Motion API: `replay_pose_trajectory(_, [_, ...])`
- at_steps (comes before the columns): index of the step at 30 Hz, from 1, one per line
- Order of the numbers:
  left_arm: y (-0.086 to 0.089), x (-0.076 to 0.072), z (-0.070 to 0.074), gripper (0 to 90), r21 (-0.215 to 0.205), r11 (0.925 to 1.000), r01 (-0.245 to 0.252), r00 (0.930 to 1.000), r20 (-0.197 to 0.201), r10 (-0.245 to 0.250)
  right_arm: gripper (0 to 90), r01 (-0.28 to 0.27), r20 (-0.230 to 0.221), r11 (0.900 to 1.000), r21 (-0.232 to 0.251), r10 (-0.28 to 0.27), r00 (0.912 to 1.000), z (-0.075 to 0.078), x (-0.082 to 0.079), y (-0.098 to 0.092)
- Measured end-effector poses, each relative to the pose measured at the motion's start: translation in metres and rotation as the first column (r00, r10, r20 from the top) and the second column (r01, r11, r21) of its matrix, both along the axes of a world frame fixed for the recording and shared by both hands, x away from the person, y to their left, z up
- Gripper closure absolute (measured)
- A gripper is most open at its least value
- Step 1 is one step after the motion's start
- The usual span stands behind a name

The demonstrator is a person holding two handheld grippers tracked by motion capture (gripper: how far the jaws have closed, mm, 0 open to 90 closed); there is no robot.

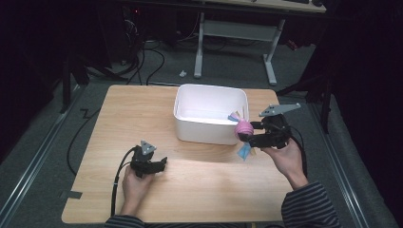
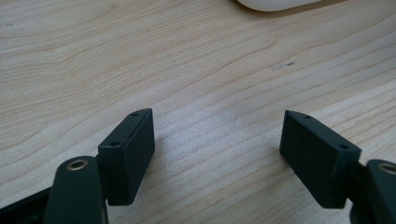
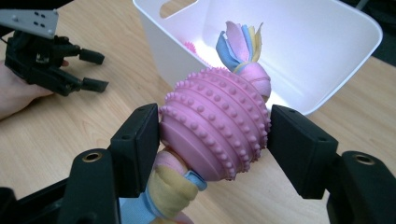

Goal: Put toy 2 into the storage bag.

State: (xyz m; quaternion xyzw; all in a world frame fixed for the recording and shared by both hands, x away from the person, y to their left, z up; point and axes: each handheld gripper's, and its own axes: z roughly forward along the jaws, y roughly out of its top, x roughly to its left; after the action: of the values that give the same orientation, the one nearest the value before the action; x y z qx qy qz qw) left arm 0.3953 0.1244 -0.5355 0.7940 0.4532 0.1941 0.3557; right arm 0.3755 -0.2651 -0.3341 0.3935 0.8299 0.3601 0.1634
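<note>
A pink studded rubber toy (image 3: 217, 123) with pink, blue and yellow cloth tufts at both ends is clamped between the jaws of my right gripper (image 3: 212, 147). In the high view the right gripper (image 1: 250, 136) holds the toy (image 1: 243, 128) in the air just off the right front corner of the white bin (image 1: 209, 128). Something pink lies on the floor of the bin (image 3: 299, 56). My left gripper (image 1: 164, 164) rests low over the table at the front left, its jaws spread with only bare wood between them (image 2: 217, 140).
The wooden table (image 1: 199, 190) has free room in front of the bin and to its left. Black cables trail from both grippers. A desk frame and cables stand on the floor beyond the table.
</note>
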Motion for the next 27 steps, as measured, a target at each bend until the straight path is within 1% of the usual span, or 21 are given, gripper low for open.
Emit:
replay_pose_trajectory(2, [0.000,0.000,0.000,26.8,0.000,1.0000,0.000,1.0000,0.000,0.000,35.1,-0.001,0.009,1.000,-0.005,0.001,1.0000,0.003,0.004,0.002])
replay_pose_trajectory(6, [0.000,0.000,0.000,26.8,0.000,1.0000,0.000,1.0000,0.000,0.000,35.1,-0.009,0.021,0.999,-0.035,0.010,0.9997,0.009,0.013,0.009])
replay_pose_trajectory(9, [0.000,0.000,0.000,26.8,0.000,1.0000,0.000,1.0000,0.000,0.000,35.1,-0.008,0.023,0.999,-0.048,0.009,0.9997,0.013,0.020,0.013])
replay_pose_trajectory(14, [0.000,0.000,0.000,26.8,0.000,1.0000,0.000,1.0000,0.000,0.000,35.1,-0.009,0.034,0.999,-0.051,0.011,0.9993,0.019,0.031,0.017])
replay_pose_trajectory(18, [0.000,0.000,0.000,26.8,0.000,1.0000,0.000,1.0000,0.000,0.000,35.1,-0.006,0.027,0.999,-0.049,0.008,0.9996,0.021,0.037,0.018])
replay_pose_trajectory(21, [0.000,0.000,0.000,26.8,0.000,1.0000,0.000,1.0000,0.000,0.000,35.1,-0.005,0.023,0.998,-0.057,0.007,0.9997,0.021,0.041,0.020])
replay_pose_trajectory(23, [0.000,0.000,0.000,26.8,-0.001,1.0000,0.000,1.0000,0.000,0.000,35.1,-0.005,0.024,0.998,-0.055,0.006,0.9997,0.021,0.043,0.020])
replay_pose_trajectory(27, [0.000,0.000,0.000,26.8,0.000,1.0000,0.000,1.0000,0.000,0.000,35.1,0.003,0.011,0.999,-0.051,-0.003,0.9999,0.019,0.050,0.019])
